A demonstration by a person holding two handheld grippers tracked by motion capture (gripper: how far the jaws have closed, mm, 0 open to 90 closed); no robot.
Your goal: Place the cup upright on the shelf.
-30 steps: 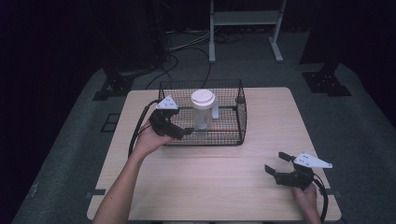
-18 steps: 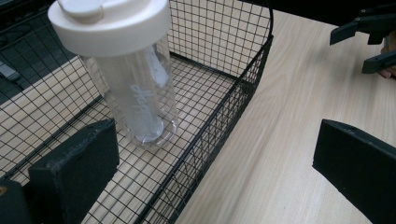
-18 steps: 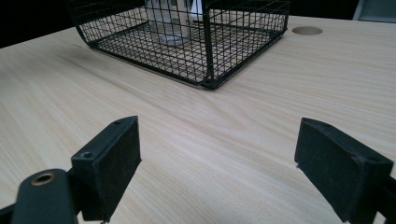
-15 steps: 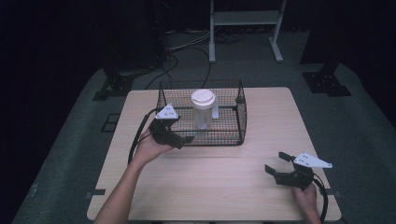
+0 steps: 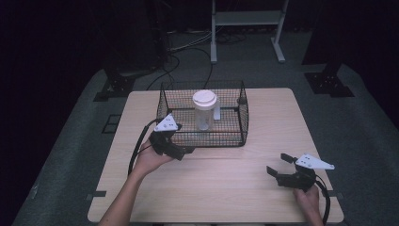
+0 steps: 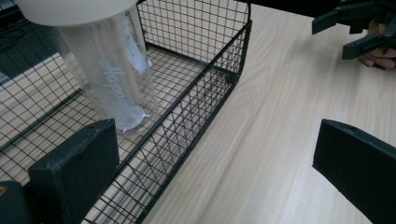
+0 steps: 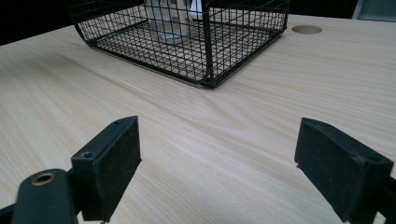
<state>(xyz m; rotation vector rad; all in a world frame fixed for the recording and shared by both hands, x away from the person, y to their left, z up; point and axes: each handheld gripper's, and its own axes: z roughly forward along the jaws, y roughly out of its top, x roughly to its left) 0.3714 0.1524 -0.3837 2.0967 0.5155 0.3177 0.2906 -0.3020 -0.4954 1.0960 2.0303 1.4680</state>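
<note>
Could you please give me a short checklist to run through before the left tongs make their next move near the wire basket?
1. Left tongs open: ok, jaws stand wide apart in the left gripper view.
2. Left tongs empty: ok, nothing between the jaws.
3. Clear plastic bottle with white lid upright inside the black wire basket: ok.
4. Left tongs clear of the basket wall: cannot tell, they sit right at its front left corner.
5. Right tongs out of the way: ok, open and low over the light wooden table, apart from the basket.
</note>
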